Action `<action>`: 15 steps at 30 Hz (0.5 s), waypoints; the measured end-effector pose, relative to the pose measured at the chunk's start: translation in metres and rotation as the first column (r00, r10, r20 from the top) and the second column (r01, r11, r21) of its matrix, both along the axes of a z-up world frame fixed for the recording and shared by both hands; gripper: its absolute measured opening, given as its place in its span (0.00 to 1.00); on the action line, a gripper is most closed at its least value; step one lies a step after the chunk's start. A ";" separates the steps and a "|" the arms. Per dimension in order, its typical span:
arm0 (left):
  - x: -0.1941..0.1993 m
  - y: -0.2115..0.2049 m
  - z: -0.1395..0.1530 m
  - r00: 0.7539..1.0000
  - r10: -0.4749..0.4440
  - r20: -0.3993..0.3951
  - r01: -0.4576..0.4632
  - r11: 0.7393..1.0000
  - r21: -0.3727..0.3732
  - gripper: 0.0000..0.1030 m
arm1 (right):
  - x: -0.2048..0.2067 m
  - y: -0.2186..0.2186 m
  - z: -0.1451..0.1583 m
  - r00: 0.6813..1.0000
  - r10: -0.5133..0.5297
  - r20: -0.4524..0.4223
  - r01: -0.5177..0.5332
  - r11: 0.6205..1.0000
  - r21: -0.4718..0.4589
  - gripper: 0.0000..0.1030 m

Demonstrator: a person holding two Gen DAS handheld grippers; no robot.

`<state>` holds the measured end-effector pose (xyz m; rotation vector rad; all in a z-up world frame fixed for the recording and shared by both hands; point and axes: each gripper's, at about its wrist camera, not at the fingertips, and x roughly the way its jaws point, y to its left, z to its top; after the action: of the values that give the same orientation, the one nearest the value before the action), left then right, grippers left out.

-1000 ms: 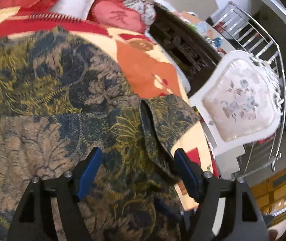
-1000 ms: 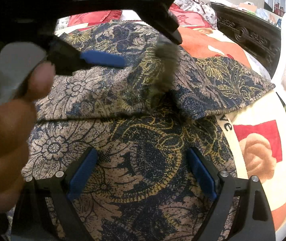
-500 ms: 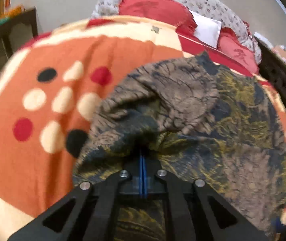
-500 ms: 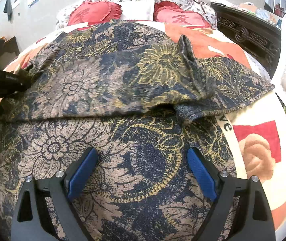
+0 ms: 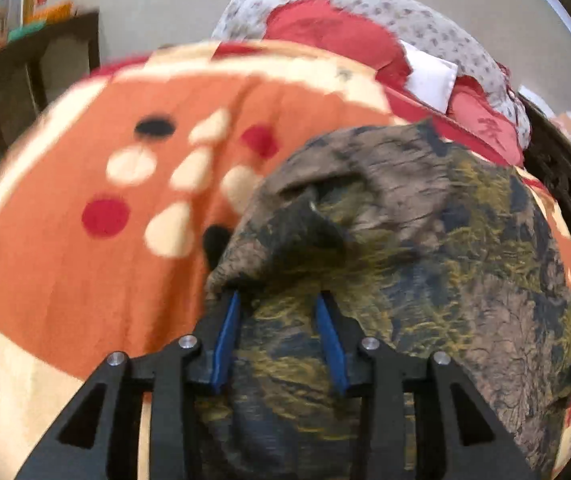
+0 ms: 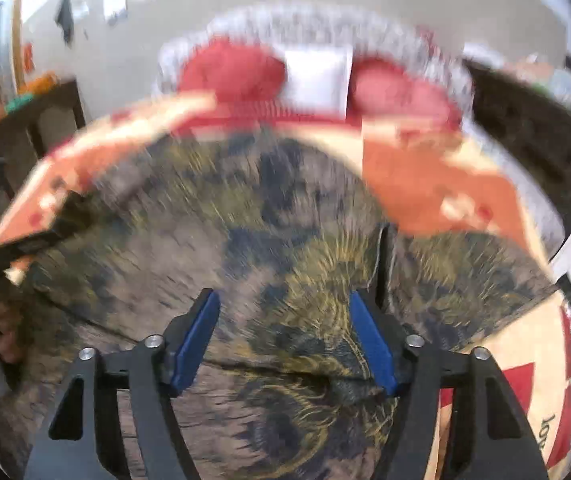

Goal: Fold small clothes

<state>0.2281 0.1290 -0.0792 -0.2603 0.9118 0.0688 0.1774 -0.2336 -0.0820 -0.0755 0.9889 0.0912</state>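
Left gripper point(image 5: 277, 312) has jaws apart w/ a bunched fold of the garment point(image 5: 425, 240) between them, unclamped; right gripper point(image 6: 285, 328) hovers apart over it. Garment lies on the bedspread point(image 5: 65, 260) — risk: loose fold slumps, crease goes crooked.

We are reading the word "love" in dark letters on the cream edge of the blanket point(image 5: 9, 392), at the near left. We are also making out a red character on the far red pillow point(image 5: 485, 128), too blurred to name.
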 end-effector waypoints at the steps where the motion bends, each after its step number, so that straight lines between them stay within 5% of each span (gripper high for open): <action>1: -0.001 0.005 0.000 1.000 -0.008 0.012 0.008 1.000 -0.029 0.40 | 0.006 -0.011 -0.018 0.998 -0.031 -0.055 0.031 1.000 0.001 0.50; 2: -0.002 0.006 0.000 1.000 -0.018 0.017 0.018 0.999 -0.038 0.40 | 0.008 -0.020 -0.031 0.996 -0.034 -0.088 0.036 0.999 0.021 0.48; 5: -0.005 0.010 0.001 0.999 -0.033 0.041 0.036 0.998 -0.057 0.40 | -0.007 -0.034 -0.038 1.000 -0.017 -0.003 0.017 0.995 0.103 0.48; 10: -0.010 0.022 0.011 0.995 0.040 0.094 -0.026 0.989 -0.147 0.41 | -0.010 -0.019 -0.040 1.000 0.022 0.000 -0.022 0.999 0.040 0.60; 15: 0.015 0.006 0.019 0.996 -0.024 0.089 0.036 0.990 -0.140 0.42 | -0.011 -0.017 -0.040 0.999 0.034 0.015 -0.035 0.998 0.058 0.63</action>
<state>0.2430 0.1351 -0.0605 -0.3785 0.8349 -0.0349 0.1660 -0.2506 -0.1221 -0.0398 0.9707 0.1513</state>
